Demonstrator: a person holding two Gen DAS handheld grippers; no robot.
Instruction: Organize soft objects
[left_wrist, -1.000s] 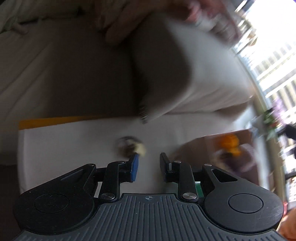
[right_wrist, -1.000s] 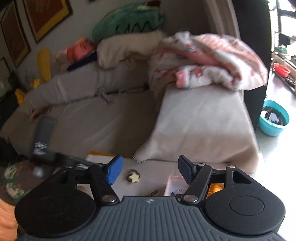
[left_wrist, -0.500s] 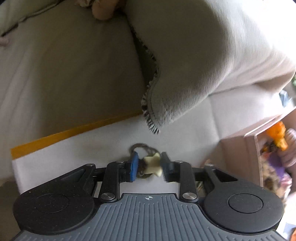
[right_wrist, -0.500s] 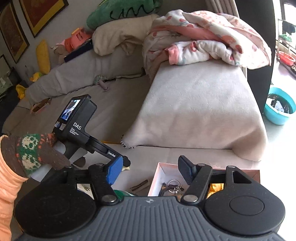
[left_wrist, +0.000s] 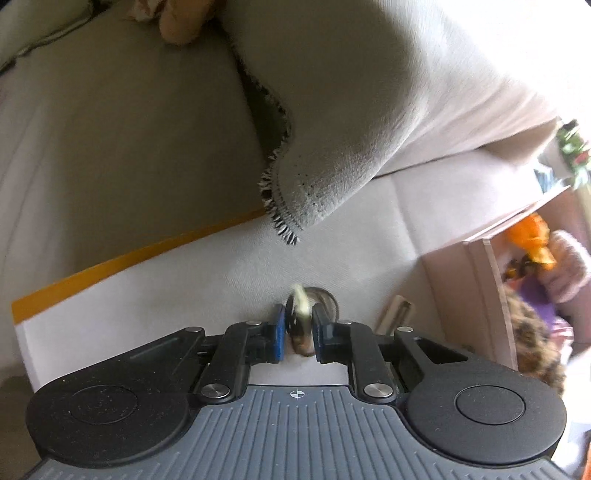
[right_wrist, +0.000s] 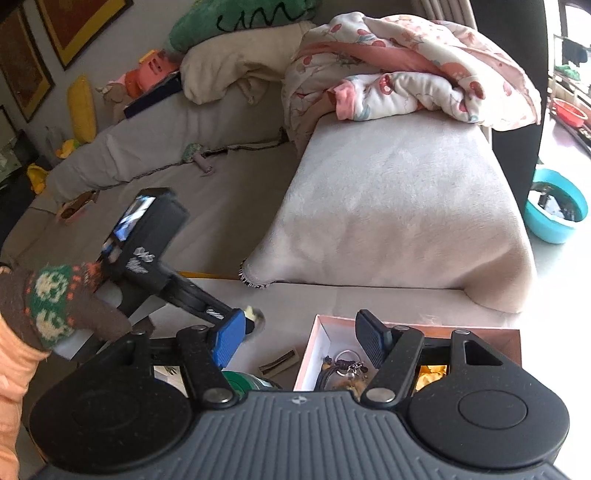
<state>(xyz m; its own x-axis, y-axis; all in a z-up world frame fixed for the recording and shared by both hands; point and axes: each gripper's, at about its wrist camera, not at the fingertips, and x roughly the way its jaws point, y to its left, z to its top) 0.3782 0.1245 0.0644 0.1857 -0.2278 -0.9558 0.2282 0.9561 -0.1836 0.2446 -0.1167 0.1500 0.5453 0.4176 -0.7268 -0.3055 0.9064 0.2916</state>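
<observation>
The left tool (left_wrist: 298, 334) has just been closing and now pinches a small cream star charm on a ring (left_wrist: 301, 306) between its blue pads, at the lower centre of the left wrist view. The charm sits low on the white desk (left_wrist: 147, 295), and whether it has lifted clear I cannot tell. In the right wrist view the same tool (right_wrist: 246, 320) shows at centre left, held by a hand in a patterned knitted glove (right_wrist: 62, 306). The right tool (right_wrist: 297, 334) hangs with its jaws wide and nothing between them, above a pink-walled box (right_wrist: 325, 332) at the lower centre.

Judging from the grip, the pads catch only part of the charm, with its cream tip sticking out above them. A quick lift could let the soft piece twist or slip out, and the loose ring could swing. The box sits near the desk's right edge in the frame, so a careless drop may miss it. A small brown strip (right_wrist: 279, 363) lies just left of the box and could be knocked.

Count: two tools, one charm in the grip, one box, one strip, one grey throw (right_wrist: 399, 206) draped over the sofa.
</observation>
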